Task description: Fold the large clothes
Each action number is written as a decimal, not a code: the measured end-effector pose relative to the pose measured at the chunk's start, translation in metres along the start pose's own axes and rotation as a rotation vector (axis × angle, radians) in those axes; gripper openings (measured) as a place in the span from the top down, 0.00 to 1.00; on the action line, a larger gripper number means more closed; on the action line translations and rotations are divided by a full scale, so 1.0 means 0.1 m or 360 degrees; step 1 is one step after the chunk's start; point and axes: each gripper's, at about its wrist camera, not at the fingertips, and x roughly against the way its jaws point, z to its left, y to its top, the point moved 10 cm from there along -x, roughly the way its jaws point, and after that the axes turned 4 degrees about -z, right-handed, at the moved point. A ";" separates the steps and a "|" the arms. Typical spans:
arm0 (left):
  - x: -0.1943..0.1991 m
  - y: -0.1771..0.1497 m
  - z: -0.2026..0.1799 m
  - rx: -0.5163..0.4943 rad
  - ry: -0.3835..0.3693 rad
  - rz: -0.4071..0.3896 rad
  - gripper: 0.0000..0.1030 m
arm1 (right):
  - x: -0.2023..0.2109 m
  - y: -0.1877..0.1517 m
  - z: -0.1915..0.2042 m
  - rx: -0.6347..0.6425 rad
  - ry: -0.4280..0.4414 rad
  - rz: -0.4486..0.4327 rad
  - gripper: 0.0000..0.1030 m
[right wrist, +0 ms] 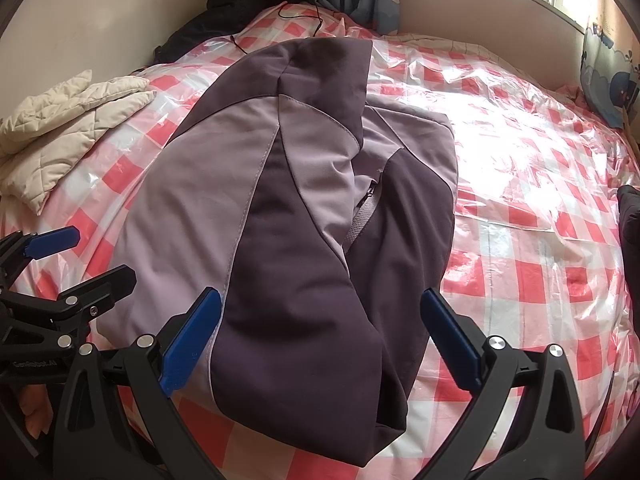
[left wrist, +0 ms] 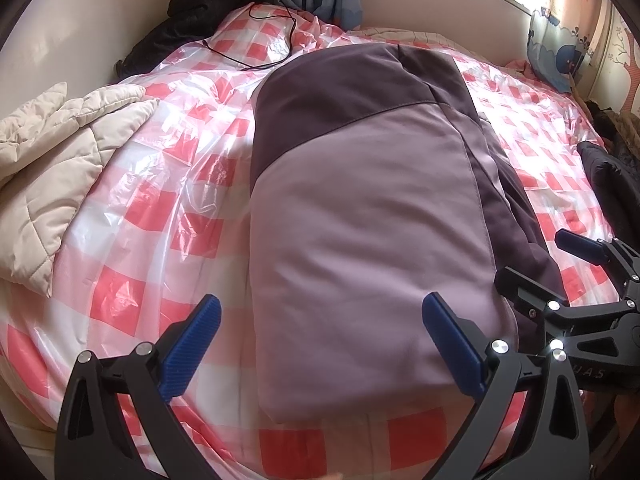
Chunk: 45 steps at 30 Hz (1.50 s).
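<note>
Lying lengthwise mid-bed on the checked plastic sheet (left wrist: pixel 168 208), the purple jacket (left wrist: pixel 360 220) has sides folded inward, probably narrowed for a crosswise fold. Left gripper (left wrist: pixel 320 348) and right gripper (right wrist: pixel 320 344) hover over its near hem, jaws apart, empty.

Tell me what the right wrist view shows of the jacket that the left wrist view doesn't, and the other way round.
Right wrist only: the jacket's grey zipper beside the folded-over sleeve.

Left wrist only: the jacket's broad smooth lilac panel, and a dark garment at the bed's right edge.

Both: the purple jacket on the red-checked plastic sheet, the cream quilted coat, black clothing by the wall, and the left gripper and right gripper open, holding nothing.
</note>
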 end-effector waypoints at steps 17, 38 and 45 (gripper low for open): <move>0.02 0.08 0.03 -0.0101 0.0155 -0.0079 0.06 | -0.01 -0.01 0.02 0.0009 0.0003 -0.0002 0.07; -0.01 0.12 0.05 0.0011 0.0040 -0.0018 0.06 | -0.02 -0.01 0.01 0.0003 0.0012 0.0002 0.07; 0.00 0.12 0.05 0.0004 0.0049 -0.0020 0.06 | -0.02 -0.01 0.01 0.0004 0.0011 0.0002 0.07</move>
